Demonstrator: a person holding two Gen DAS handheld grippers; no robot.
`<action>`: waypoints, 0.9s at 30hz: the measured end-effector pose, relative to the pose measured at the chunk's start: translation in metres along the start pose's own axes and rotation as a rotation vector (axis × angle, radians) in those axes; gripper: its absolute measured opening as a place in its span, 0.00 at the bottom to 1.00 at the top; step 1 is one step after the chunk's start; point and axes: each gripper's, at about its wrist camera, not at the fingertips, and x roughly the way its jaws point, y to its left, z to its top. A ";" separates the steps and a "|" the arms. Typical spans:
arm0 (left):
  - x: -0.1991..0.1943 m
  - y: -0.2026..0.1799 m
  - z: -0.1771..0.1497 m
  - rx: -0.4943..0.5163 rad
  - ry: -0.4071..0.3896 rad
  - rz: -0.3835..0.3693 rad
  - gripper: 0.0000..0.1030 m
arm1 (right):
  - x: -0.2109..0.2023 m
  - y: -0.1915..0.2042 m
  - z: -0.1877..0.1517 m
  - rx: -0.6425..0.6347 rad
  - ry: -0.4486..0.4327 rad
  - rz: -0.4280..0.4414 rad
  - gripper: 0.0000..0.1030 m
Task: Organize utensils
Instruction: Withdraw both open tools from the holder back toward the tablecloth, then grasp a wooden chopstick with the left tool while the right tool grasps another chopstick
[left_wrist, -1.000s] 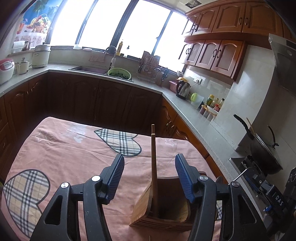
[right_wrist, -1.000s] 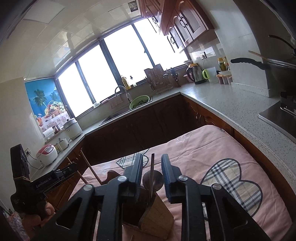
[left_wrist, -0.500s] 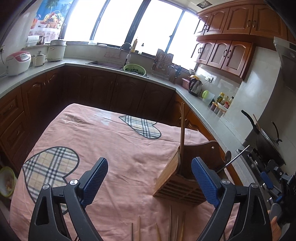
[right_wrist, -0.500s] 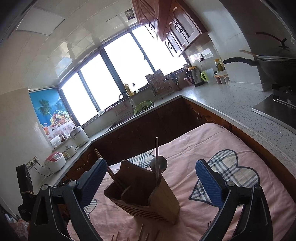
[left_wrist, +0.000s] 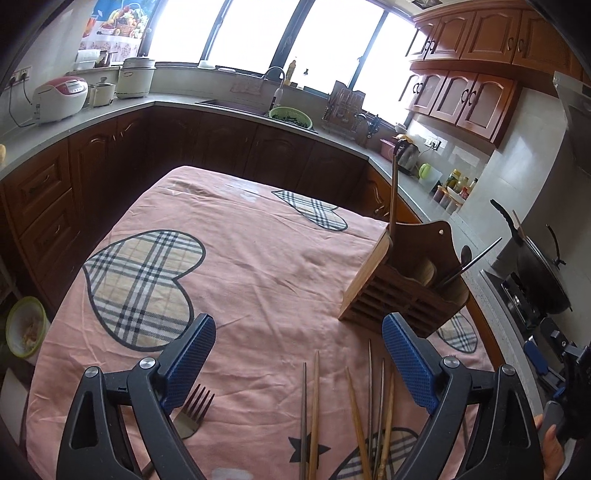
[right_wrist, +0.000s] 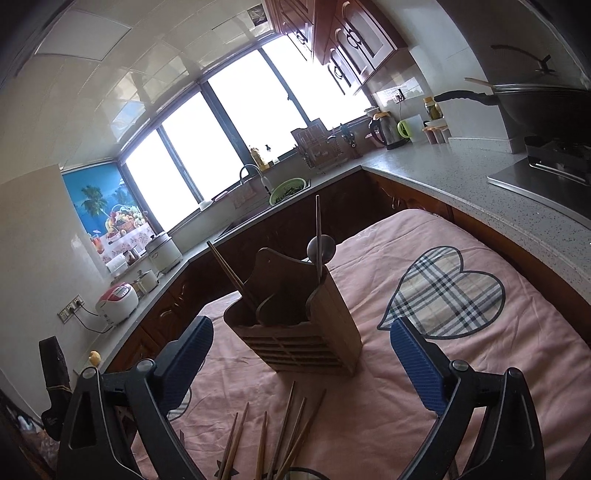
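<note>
Left wrist view: left gripper (left_wrist: 299, 350) spread wide, nothing between the fingers, hovering over loose chopsticks (left_wrist: 314, 413) lying on the near part of the pink tablecloth (left_wrist: 240, 258). Fork (left_wrist: 194, 410) lying flat at the near left, half hidden under one finger. Wooden utensil holder (left_wrist: 402, 288) standing farther off to the right, close to the table's right edge, already holding one upright chopstick (left_wrist: 393, 199) in its left compartment and a spoon (left_wrist: 466, 254) beside a slanted metal chopstick (left_wrist: 476, 262) in the right.

Right wrist view: right gripper (right_wrist: 301, 350) likewise spread and empty, facing the same holder (right_wrist: 295, 321) from the near side, more chopsticks (right_wrist: 284, 435) fanned out just below.

Likely trouble: thin sticks lying crossed and touching, so easy to pinch two at once or roll one away on soft, wrinkled cloth. Fork lying flat, hard to get a fingertip under. Tall, narrow holder near the edge, liable to tip or slide if nudged during insertion; cloth liable to bunch and drag.

Beyond the table: dark wood cabinets, grey counter, sink (left_wrist: 236, 105) under bright windows, rice cooker (left_wrist: 61, 99) far left, wok (left_wrist: 535, 269) on the stove at right.
</note>
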 end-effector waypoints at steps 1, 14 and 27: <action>-0.003 0.001 -0.004 0.001 0.004 0.002 0.90 | -0.001 0.001 -0.006 0.001 0.008 -0.002 0.95; -0.008 0.012 -0.030 0.031 0.071 0.043 0.90 | 0.004 0.005 -0.050 -0.007 0.121 -0.019 0.96; 0.017 0.005 -0.029 0.081 0.130 0.065 0.90 | 0.020 0.015 -0.064 -0.038 0.180 -0.021 0.96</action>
